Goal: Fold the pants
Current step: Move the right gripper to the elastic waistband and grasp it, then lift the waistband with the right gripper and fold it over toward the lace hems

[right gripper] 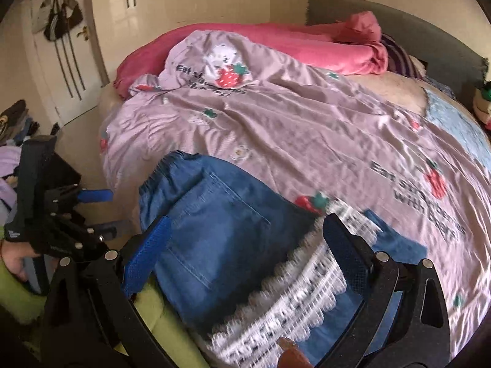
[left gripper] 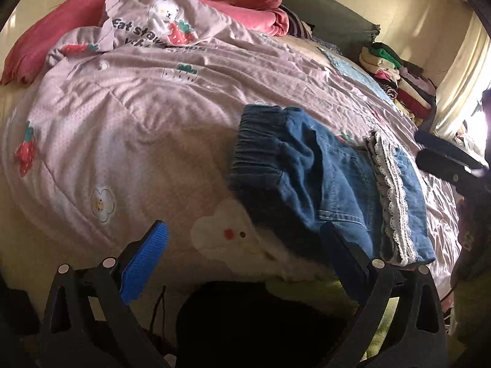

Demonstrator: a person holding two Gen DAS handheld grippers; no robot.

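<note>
Left gripper (left gripper: 242, 257) hangs low over the near edge of the bed, its blue-padded fingers (left gripper: 144, 263) spread wide with nothing between them; the right-hand finger just overlaps the near corner of the folded pants (left gripper: 322, 178). From the right wrist view the same tool (right gripper: 92, 214) shows at the left margin, held by a hand (right gripper: 15, 260) of which only a sliver is visible behind the black frame. The pants — blue denim with an elastic waistband and white lace trim (left gripper: 394, 196) — lie folded on the pink strawberry-print duvet (left gripper: 138, 116), close to the near edge of the bed. Right gripper (right gripper: 245, 245) is poised above them, jaws wide apart and straddling the back pocket (right gripper: 214, 224) and lace, gripping nothing. That lace is smeared by motion blur in the right view, so its pattern cannot be read. A brownish object (right gripper: 291, 352) at the bottom edge is cut off and unidentifiable. At the far right a stack of folded clothes (left gripper: 396, 73) sits by the headboard.
</note>
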